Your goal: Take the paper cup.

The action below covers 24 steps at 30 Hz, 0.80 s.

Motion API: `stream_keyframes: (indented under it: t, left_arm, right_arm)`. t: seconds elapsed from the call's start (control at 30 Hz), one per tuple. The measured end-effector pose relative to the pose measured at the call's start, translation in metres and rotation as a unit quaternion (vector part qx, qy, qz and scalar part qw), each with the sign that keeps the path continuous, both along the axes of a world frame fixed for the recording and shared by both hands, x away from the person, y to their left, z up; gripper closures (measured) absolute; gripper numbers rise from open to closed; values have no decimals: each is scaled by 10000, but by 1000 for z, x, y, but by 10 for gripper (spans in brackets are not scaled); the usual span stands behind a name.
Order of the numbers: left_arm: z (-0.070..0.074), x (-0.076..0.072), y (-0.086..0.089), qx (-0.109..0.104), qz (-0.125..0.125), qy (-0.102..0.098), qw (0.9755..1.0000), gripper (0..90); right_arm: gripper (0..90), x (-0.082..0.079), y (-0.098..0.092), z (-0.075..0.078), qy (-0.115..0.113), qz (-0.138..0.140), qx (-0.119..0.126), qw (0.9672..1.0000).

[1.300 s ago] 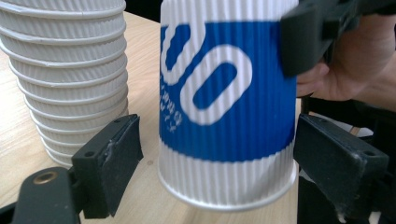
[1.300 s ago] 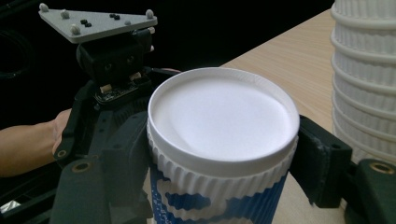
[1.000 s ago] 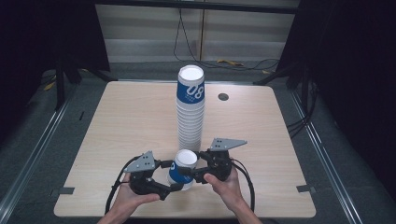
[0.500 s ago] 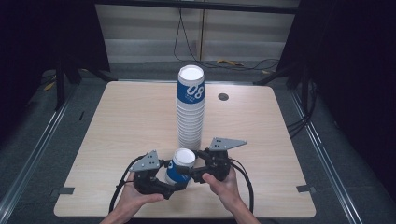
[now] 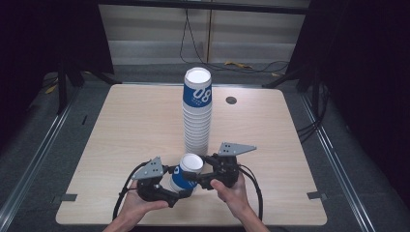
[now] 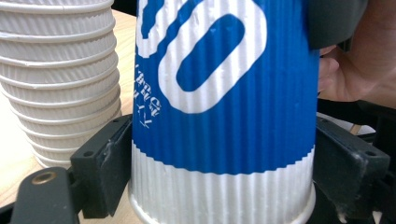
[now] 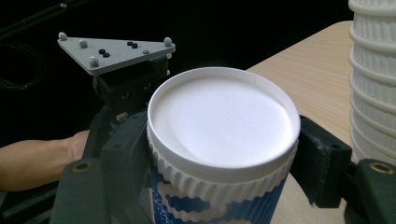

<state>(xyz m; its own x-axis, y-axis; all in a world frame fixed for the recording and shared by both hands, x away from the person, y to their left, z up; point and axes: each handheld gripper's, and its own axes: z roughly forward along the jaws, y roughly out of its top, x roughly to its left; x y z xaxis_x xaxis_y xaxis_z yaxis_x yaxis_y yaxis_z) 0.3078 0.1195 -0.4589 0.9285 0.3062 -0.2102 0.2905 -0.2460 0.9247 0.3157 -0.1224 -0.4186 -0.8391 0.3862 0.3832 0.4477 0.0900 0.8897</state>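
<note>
A blue-and-white ribbed paper cup (image 5: pixel 186 175) is held upside down near the table's front edge, base up. My left gripper (image 5: pixel 180 187) is shut on its lower part; in the left gripper view the black pads (image 6: pixel 109 163) press both sides of the cup (image 6: pixel 224 107) by its white band. My right gripper (image 5: pixel 194 174) is shut on the cup's top end. In the right gripper view its jaws flank the white base (image 7: pixel 224 121). A tall stack of matching upturned cups (image 5: pixel 197 121) stands just behind.
The wooden table (image 5: pixel 121 125) has a small round grommet (image 5: pixel 231 100) at the back right. The cup stack (image 6: pixel 56 79) stands close beside the held cup. Cables lie on the floor beyond the far edge. Open tabletop lies left and right.
</note>
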Motion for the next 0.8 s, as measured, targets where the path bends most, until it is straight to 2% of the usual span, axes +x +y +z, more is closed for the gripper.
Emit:
stream_keyframes:
  t: [0.17, 0.3, 0.47, 0.5, 0.8]
  left_arm:
    - [3, -2, 2, 197, -12, -170, 9997, 172]
    - [3, -2, 1, 278, -55, -188, 9994, 179]
    - [3, -2, 3, 400, -118, -158, 9990, 182]
    - [4, -2, 3, 418, -129, -142, 9989, 183]
    - [9, -3, 8, 596, -156, -224, 9979, 186]
  right_arm:
    - [280, 0, -1, -2, 0, 99, -7, 10000]
    - [274, 1, -1, -2, -25, 138, -46, 9999]
    - [157, 2, 1, -2, 49, 250, -200, 9995]
    - [137, 1, 2, -1, 42, 263, -303, 9992]
    - [138, 2, 2, 2, -2, 373, -436, 9984]
